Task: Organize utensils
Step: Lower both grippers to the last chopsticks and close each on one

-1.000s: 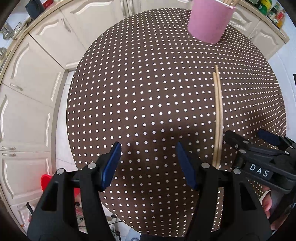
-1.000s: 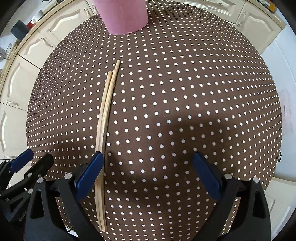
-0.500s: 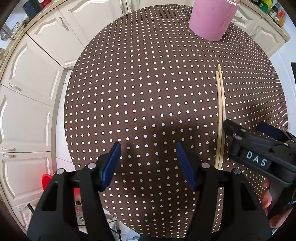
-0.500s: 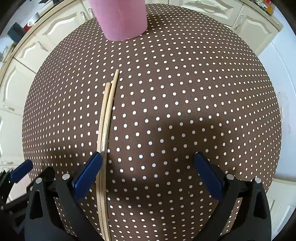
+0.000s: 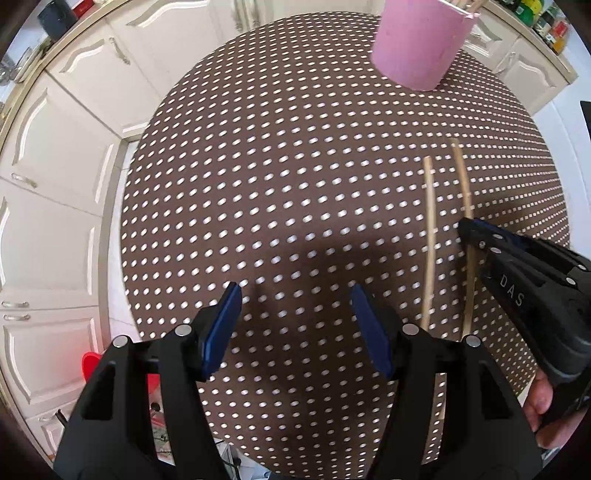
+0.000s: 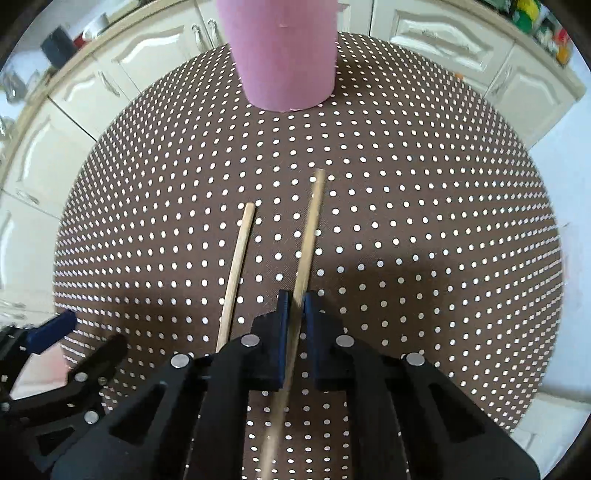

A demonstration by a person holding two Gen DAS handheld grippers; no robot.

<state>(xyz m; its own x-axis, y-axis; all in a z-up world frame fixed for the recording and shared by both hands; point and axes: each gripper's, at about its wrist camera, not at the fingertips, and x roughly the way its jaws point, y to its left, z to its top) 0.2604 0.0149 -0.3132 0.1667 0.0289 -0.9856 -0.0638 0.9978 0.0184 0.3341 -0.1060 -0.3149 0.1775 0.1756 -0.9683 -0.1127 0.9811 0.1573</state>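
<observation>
Two pale wooden chopsticks lie lengthwise on the brown dotted tablecloth (image 6: 424,206). My right gripper (image 6: 295,301) is shut on the right chopstick (image 6: 309,236), which runs back between the blue pads. The left chopstick (image 6: 236,266) rests free on the cloth beside it. In the left wrist view both chopsticks show at the right, the free one (image 5: 430,236) and the gripped one (image 5: 466,188), with the right gripper (image 5: 467,229) clamped on the latter. My left gripper (image 5: 295,301) hovers open over bare cloth, nothing between its pads. A pink cup (image 6: 284,51) (image 5: 417,40) stands at the table's far side with sticks in it.
Cream kitchen cabinets (image 5: 62,155) ring the round table. A red object (image 5: 90,365) sits on the floor at the lower left. A hand (image 5: 543,406) holds the right gripper's handle. Bottles (image 6: 532,18) stand on the far counter.
My right gripper moved left over the chopsticks and shut on the right one. The two chopsticks, earlier touching, now lie apart. The left gripper stayed open.
</observation>
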